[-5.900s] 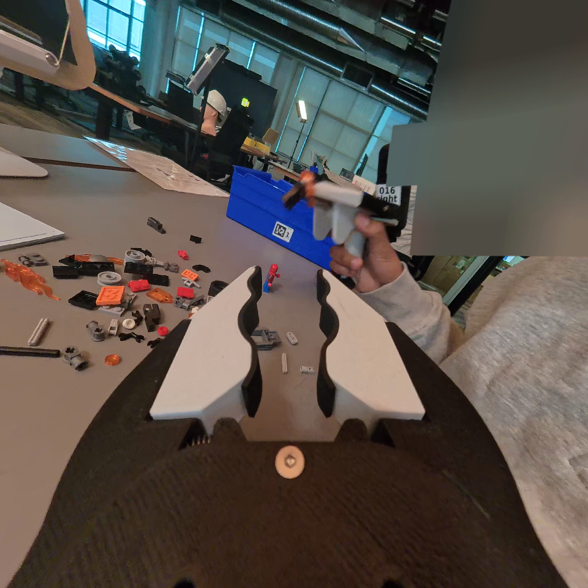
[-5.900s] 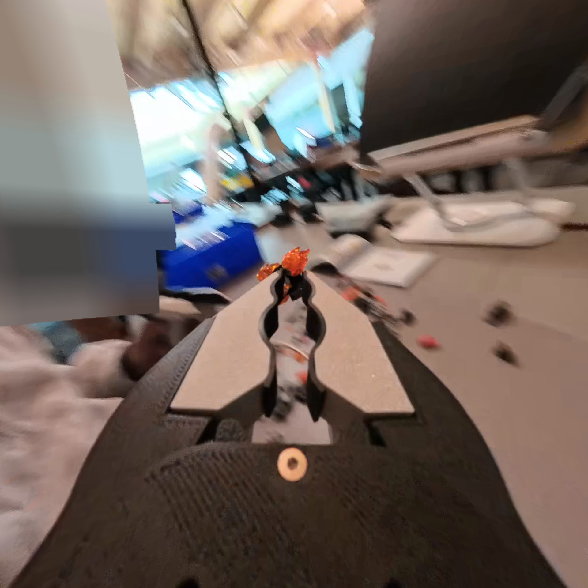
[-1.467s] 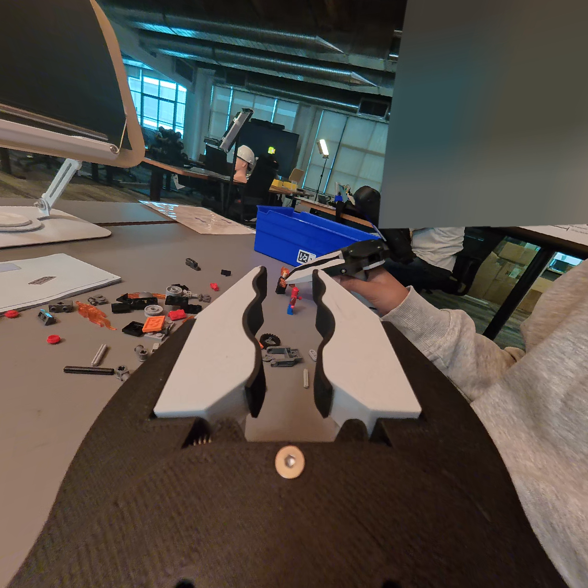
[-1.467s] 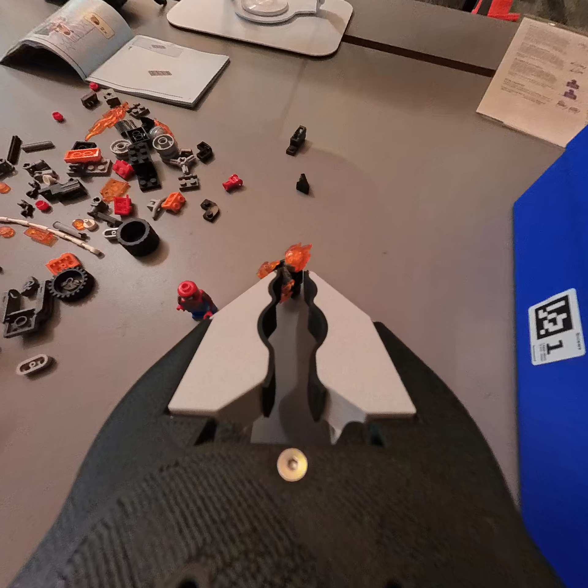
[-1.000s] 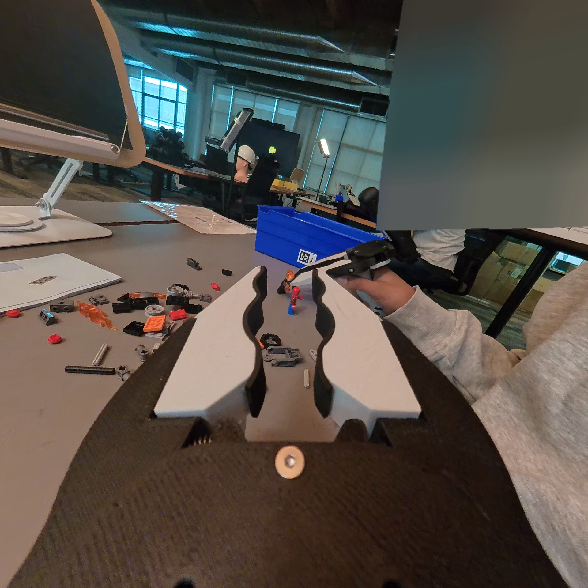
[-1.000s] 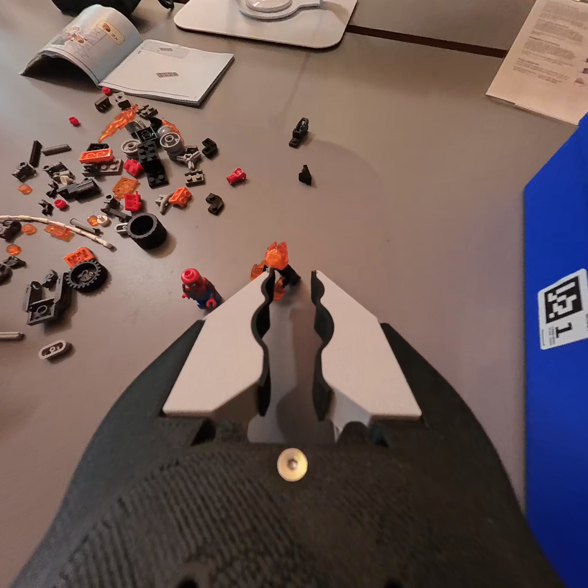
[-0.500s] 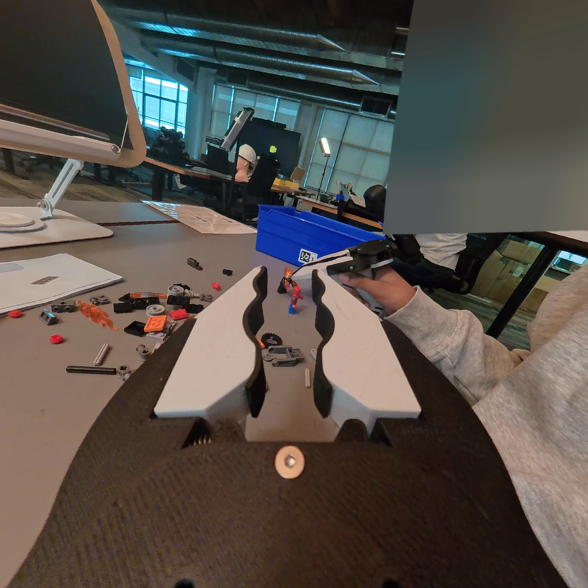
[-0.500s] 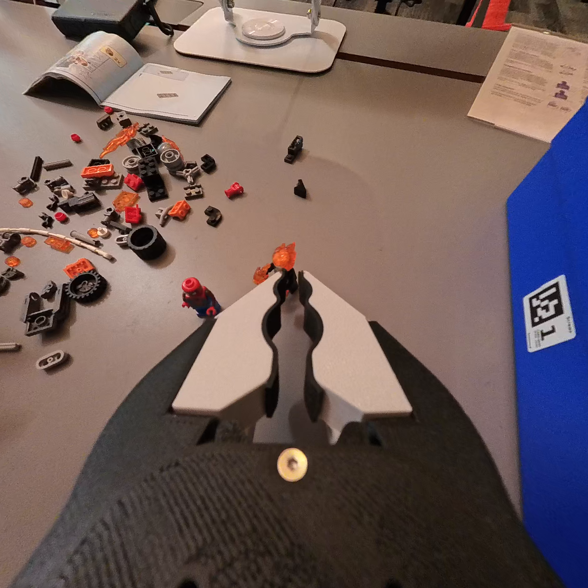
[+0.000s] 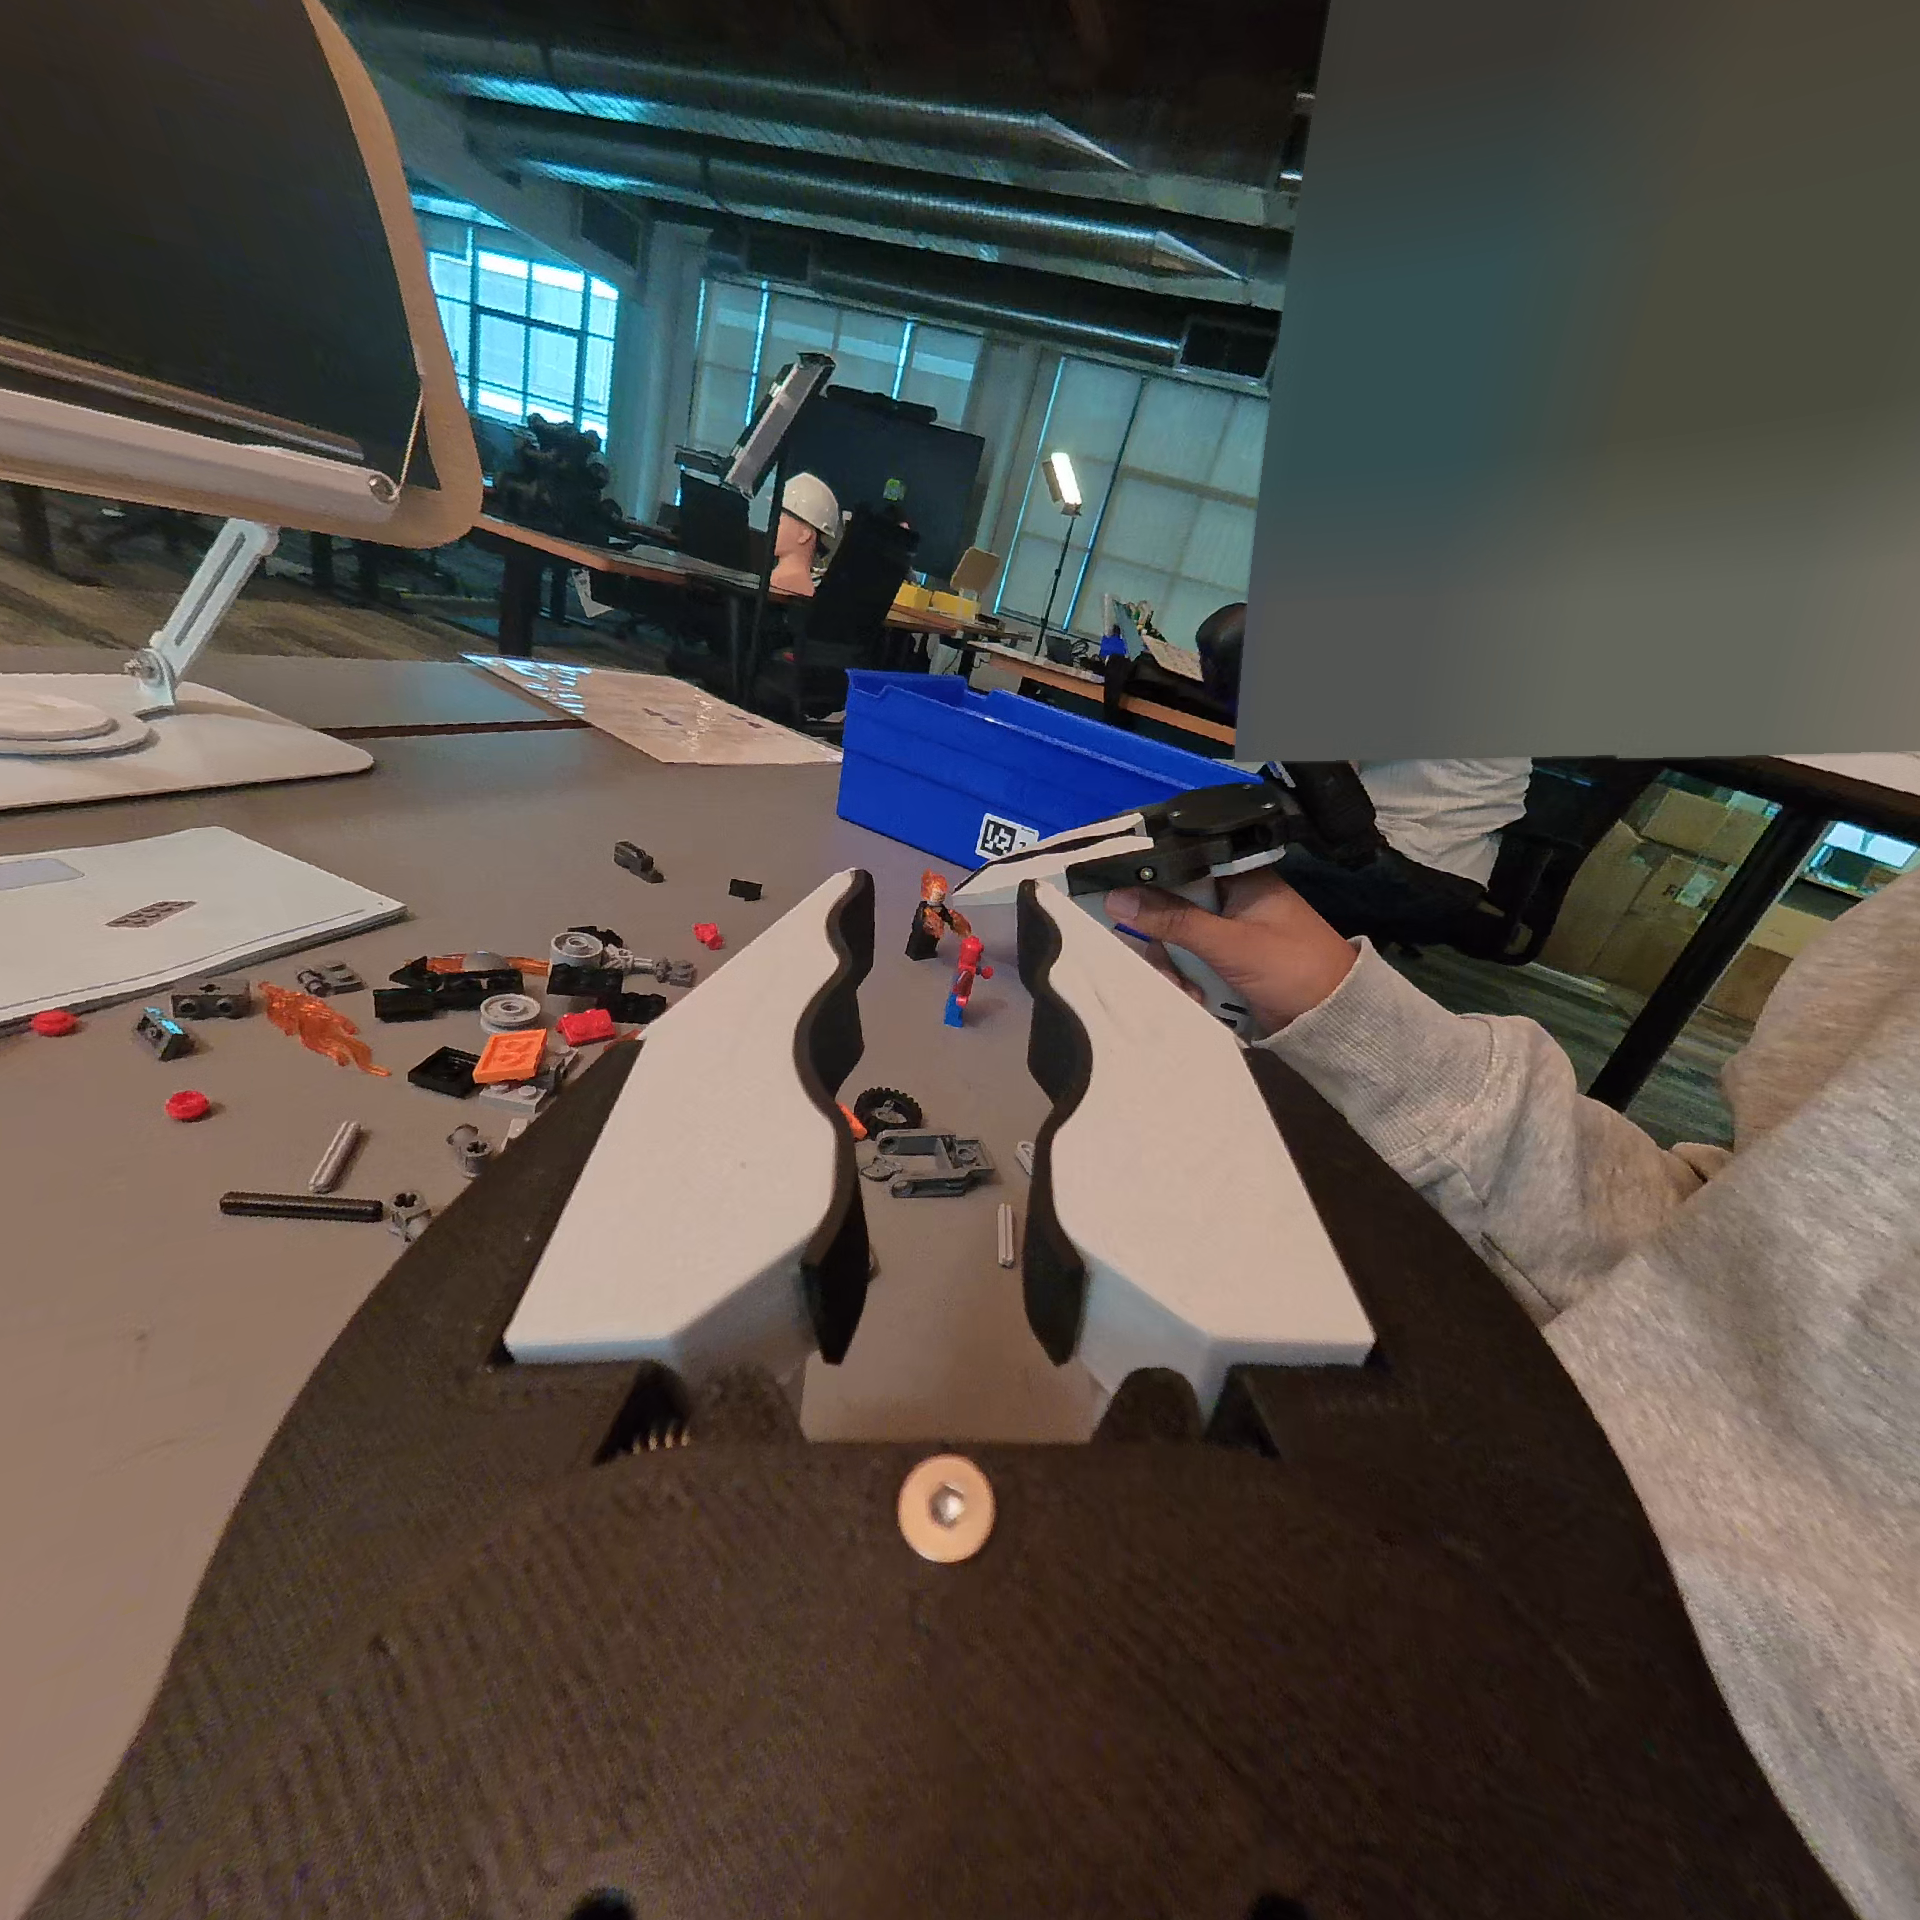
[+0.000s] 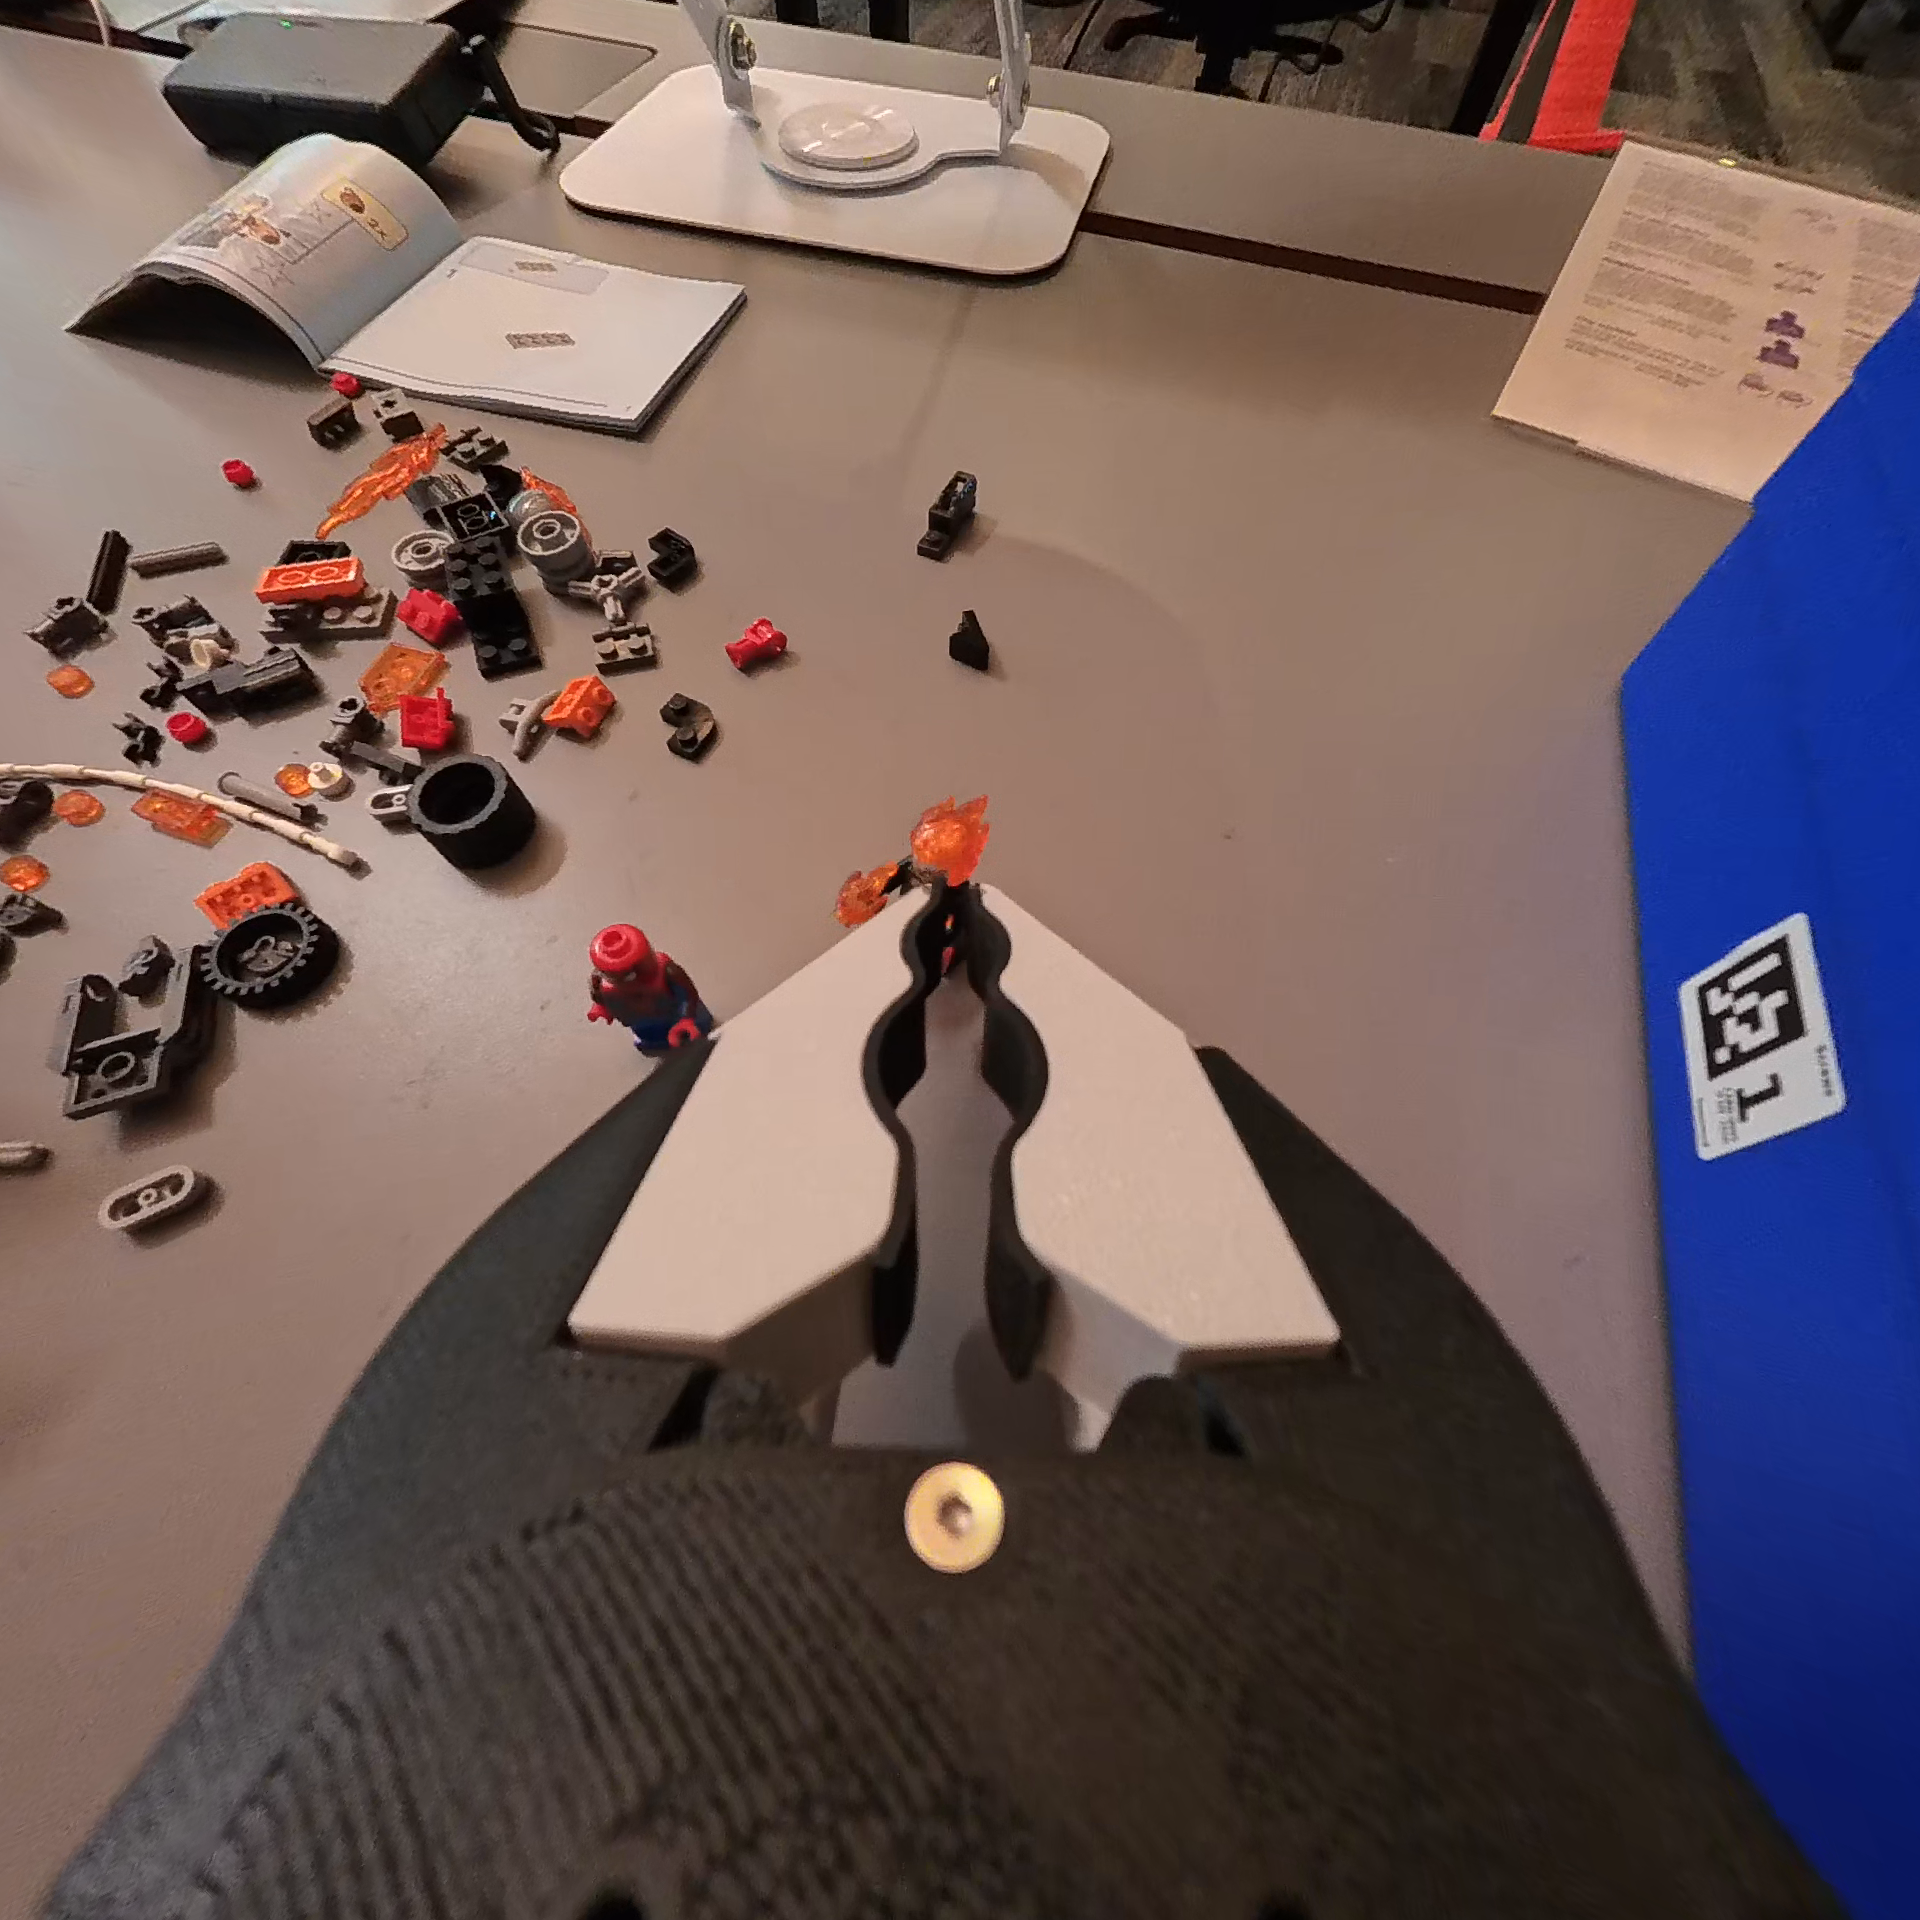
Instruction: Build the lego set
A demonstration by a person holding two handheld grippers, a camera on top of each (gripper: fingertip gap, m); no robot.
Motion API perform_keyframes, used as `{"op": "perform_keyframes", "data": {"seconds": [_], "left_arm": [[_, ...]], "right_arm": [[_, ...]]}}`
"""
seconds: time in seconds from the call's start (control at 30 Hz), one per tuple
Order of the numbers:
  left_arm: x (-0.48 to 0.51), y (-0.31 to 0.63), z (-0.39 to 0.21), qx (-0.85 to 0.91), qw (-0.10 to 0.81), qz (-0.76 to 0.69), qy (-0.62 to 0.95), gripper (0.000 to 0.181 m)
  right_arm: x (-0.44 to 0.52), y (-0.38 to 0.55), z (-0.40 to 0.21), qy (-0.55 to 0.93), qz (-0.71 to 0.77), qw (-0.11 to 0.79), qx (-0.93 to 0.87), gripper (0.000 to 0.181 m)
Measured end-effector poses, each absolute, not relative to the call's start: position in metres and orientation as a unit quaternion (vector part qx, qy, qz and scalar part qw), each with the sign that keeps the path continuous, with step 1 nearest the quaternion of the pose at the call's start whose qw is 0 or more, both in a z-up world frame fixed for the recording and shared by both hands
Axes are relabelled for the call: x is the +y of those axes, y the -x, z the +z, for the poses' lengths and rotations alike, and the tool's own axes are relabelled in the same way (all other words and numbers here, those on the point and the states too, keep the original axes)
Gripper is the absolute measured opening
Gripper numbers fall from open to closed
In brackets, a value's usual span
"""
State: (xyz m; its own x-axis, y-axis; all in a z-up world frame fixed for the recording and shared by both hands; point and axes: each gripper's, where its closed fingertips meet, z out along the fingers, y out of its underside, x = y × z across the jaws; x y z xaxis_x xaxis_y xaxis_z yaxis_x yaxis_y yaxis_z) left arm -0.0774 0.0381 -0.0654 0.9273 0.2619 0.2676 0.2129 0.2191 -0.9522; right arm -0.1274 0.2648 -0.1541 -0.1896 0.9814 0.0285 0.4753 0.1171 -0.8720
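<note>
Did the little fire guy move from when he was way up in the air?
Yes. The flame-headed minifigure has come down to the table, and now stands beside the red and blue minifigure, with the right gripper shut on him.

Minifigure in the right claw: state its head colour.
Translucent orange flame head on a black body; clearest in the right wrist view.

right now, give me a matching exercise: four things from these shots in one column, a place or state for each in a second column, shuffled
Things:
1. flame figure
2. red figure
3. left tool
4. blue bin

Places or states:
A. open, holding nothing
B. standing free on the table
C. at the right edge of the right wrist view
D. pinched at the tips of the right tool

Pairs: 1-D, 2-B, 3-A, 4-C
</note>
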Motion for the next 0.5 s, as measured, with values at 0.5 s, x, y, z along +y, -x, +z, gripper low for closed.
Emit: {"op": "perform_keyframes", "data": {"seconds": [0.5], "left_arm": [[0.038, 0.079, -0.066, -0.193, 0.757, 0.014, 0.624, 0.025]], "right_arm": [[0.21, 0.102, -0.146, 0.414, 0.43, 0.263, -0.758, 0.025]]}}
